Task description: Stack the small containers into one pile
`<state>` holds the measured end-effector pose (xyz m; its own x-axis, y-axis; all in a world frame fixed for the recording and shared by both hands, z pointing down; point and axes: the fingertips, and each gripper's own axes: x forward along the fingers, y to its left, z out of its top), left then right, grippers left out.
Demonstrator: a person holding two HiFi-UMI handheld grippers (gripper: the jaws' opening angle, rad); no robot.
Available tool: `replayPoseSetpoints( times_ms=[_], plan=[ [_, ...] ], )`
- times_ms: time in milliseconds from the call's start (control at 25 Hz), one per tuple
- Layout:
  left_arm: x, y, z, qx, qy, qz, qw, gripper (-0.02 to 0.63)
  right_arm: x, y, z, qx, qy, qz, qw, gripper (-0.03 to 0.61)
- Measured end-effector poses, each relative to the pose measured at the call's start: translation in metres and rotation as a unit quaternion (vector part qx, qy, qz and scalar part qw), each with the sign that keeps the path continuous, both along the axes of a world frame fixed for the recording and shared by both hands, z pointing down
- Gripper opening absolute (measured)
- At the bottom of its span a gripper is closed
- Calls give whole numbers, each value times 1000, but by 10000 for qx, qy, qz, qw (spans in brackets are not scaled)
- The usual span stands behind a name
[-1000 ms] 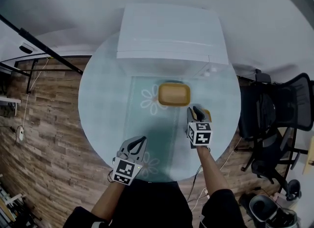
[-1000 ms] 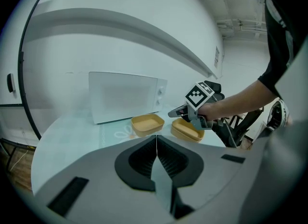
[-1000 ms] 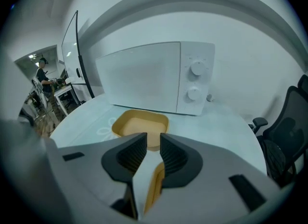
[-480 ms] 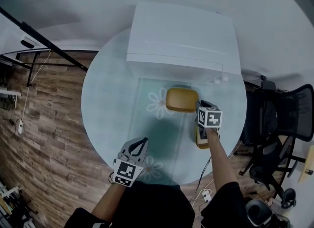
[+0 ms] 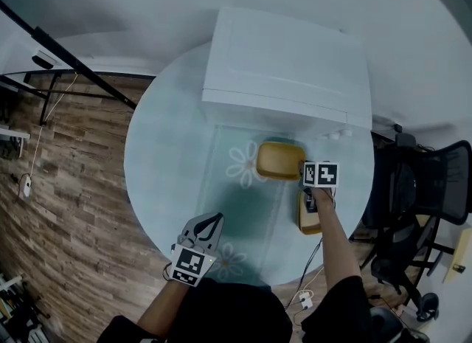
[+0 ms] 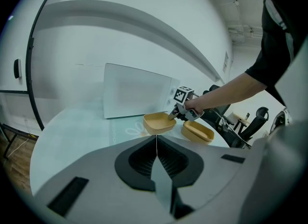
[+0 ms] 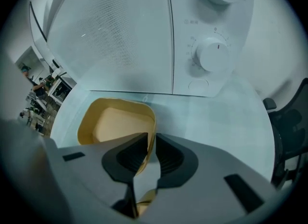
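A yellow container [image 5: 277, 160] [image 7: 115, 122] sits in front of the microwave on the round glass table [image 5: 162, 150]. My right gripper [image 5: 303, 167] [image 7: 149, 143] has this container's right rim between its jaws, which are closing, and the pads press on the rim. A second yellow container [image 5: 310, 217] [image 6: 198, 131] lies just behind the right gripper, partly hidden under the forearm. My left gripper [image 5: 213, 220] [image 6: 156, 143] hovers near the table's front edge, shut and empty.
A white microwave [image 5: 287, 68] [image 7: 183, 35] stands at the back of the table, close behind the containers. A pale mat with flower prints [image 5: 236, 194] lies under them. Black office chairs [image 5: 435, 179] stand to the right of the table.
My right gripper moved forward from over the second container to the first container's right rim and took hold of it. The left gripper stayed in place.
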<state>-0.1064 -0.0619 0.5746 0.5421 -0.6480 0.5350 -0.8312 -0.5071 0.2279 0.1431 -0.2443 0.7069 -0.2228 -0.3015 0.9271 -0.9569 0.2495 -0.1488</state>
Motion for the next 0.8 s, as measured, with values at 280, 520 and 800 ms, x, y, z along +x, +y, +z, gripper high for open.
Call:
replayPoseSetpoints(
  times_ms=[280,520,800],
  plan=[
    [-7,-4,3,-14,18,29,10000,14,-6,1,6,-398,-112,-1,9991,47],
    [-10,-5,3,-8,48,76,10000,14,-10,4,-2,-388,-324,202,9985,34],
    [-7,-6,3,5,129,236,9996,14,-5,10,-24,-179,-591,660,9959,34]
  ],
)
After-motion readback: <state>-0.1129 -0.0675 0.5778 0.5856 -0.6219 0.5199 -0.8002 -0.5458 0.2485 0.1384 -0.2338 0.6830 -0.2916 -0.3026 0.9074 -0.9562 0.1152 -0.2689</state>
